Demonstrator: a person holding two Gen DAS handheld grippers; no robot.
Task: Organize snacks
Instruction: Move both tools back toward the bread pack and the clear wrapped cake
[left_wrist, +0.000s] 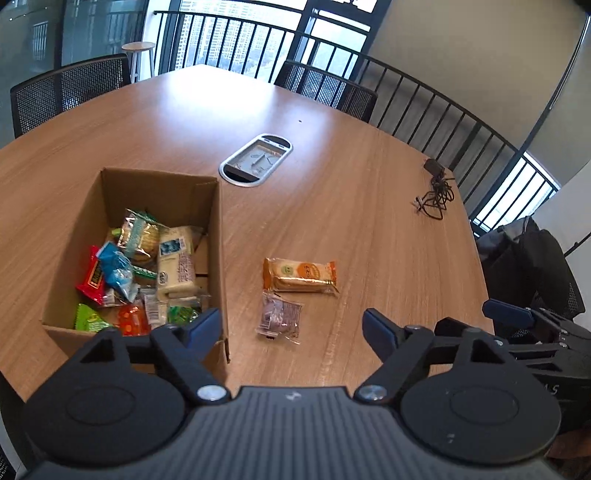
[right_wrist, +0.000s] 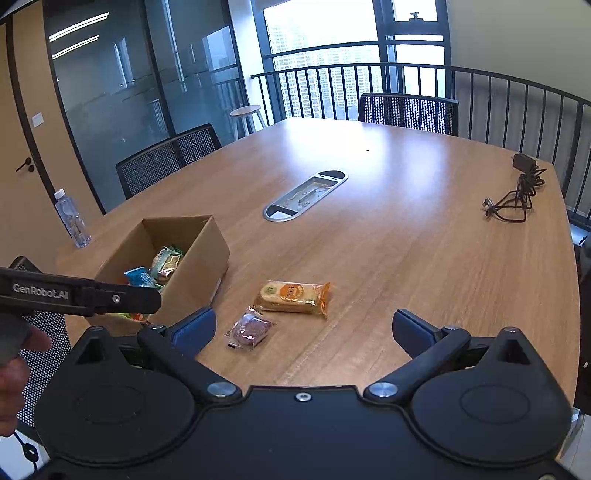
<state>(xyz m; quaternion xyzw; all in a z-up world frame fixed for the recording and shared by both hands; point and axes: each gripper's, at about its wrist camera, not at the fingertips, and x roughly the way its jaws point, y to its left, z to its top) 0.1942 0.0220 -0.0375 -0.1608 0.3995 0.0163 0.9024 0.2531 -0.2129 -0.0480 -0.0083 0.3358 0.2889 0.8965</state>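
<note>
- A wooden table (left_wrist: 332, 122) bears an open cardboard box (left_wrist: 159, 184) on the left, full of mixed snack packets.
- Right of the box lie an orange biscuit packet (left_wrist: 300, 275) and, just nearer, a small clear purple-filled packet (left_wrist: 280, 317), close together.
- Farther off: an oval cable hatch (left_wrist: 256, 157), and a coiled black charger cable (left_wrist: 436, 188) at the far right edge.
- A water bottle (right_wrist: 72, 218) stands far left.
- The left gripper (left_wrist: 291, 328) tilts down over the near edge, jaws apart, holding nothing; its left finger overlaps the box's near corner.
- The right gripper (right_wrist: 303, 328), jaws apart and empty, points toward the two packets.

Large wooden worktop (right_wrist: 424, 258); black mesh chairs (right_wrist: 408, 110) along far edge; black metal railing (right_wrist: 517, 99) before daylight windows (right_wrist: 321, 40); glass partition (right_wrist: 110, 96) left.
</note>
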